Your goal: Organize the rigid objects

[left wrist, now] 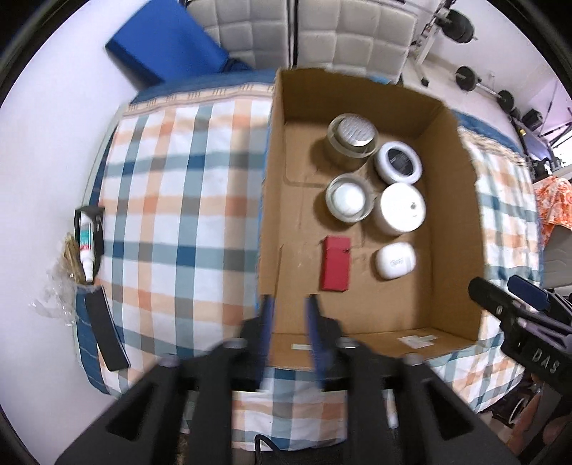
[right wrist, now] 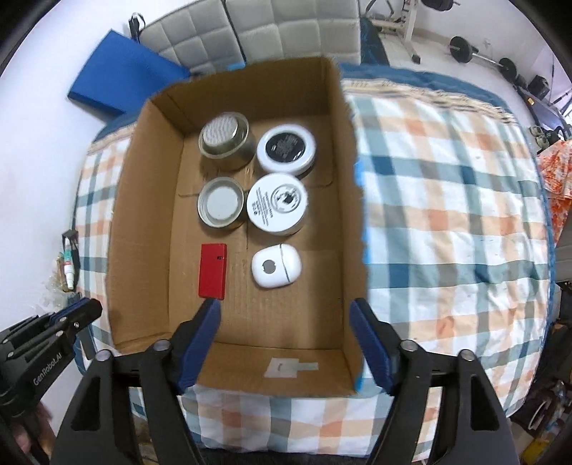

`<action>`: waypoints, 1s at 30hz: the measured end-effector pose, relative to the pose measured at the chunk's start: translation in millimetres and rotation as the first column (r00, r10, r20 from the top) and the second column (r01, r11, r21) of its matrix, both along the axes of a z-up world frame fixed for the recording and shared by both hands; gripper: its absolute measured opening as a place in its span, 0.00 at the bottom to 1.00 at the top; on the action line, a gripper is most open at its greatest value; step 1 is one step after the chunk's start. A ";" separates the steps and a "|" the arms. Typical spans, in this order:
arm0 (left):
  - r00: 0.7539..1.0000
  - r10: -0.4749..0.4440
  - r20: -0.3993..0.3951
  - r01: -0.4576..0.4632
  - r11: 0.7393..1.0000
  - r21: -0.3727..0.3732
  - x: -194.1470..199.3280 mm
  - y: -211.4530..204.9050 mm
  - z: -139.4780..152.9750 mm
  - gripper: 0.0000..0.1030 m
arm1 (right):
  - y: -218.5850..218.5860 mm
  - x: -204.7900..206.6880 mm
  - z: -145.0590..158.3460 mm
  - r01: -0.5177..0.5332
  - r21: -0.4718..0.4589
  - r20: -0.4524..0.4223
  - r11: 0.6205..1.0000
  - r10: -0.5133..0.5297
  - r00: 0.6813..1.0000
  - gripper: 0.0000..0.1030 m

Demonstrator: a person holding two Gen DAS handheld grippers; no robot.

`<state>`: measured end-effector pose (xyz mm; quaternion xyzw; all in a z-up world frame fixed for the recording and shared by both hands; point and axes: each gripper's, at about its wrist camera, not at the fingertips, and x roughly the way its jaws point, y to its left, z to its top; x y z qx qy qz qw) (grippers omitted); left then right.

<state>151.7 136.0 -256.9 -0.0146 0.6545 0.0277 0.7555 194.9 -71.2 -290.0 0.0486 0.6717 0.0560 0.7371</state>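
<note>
An open cardboard box (left wrist: 450, 221) (right wrist: 143, 221) sits on a checked bedcover. Inside stand two glass jars (right wrist: 223, 145) (right wrist: 221, 205), two white round tubs (right wrist: 286, 148) (right wrist: 277, 204), a white earbud case (right wrist: 276, 270) and a red flat box (right wrist: 213, 270). They also show in the left wrist view: the jars (left wrist: 352, 143) (left wrist: 348, 202), the tubs (left wrist: 397, 166) (left wrist: 402, 208), the case (left wrist: 394, 260) and the red box (left wrist: 336, 263). My left gripper (left wrist: 289, 307) hovers over the box's near left corner, jaws narrowly apart and empty. My right gripper (right wrist: 284, 313) is open and empty over the box's near end.
The checked bedcover (left wrist: 186, 200) (right wrist: 447, 221) lies around the box. A small tube (left wrist: 85, 246) and a black strip (left wrist: 105, 329) lie at the bed's left edge. A blue pad (right wrist: 121, 82) and a padded headboard (right wrist: 250, 32) are behind. Gym weights (right wrist: 461, 48) stand at the far right.
</note>
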 end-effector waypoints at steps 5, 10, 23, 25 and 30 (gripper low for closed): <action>0.997 -0.025 0.072 0.027 0.999 -0.030 -1.5 -11.6 24.5 0.71 | -9.8 -8.3 29.7 0.017 -0.016 0.055 1.000 -0.016 0.998 1.00; 0.992 -0.025 0.125 0.030 0.999 -0.038 -6.2 -18.2 44.9 0.87 | -20.7 -17.5 61.2 0.030 -0.033 0.105 0.999 -0.026 0.994 1.00; 0.981 -0.013 0.192 0.020 0.999 -0.035 -29.5 -27.6 102.2 0.88 | -41.8 -42.9 121.5 0.053 -0.002 0.164 0.999 -0.052 0.985 1.00; 0.980 -0.002 0.197 0.011 0.999 -0.044 -35.9 -28.7 115.7 0.88 | -43.8 -48.0 137.1 0.046 0.007 0.178 0.999 -0.046 0.983 1.00; 0.976 0.000 0.218 0.007 1.000 -0.030 -50.1 -30.4 146.6 0.88 | -47.0 -64.8 182.7 0.025 0.022 0.236 0.999 -0.030 0.971 1.00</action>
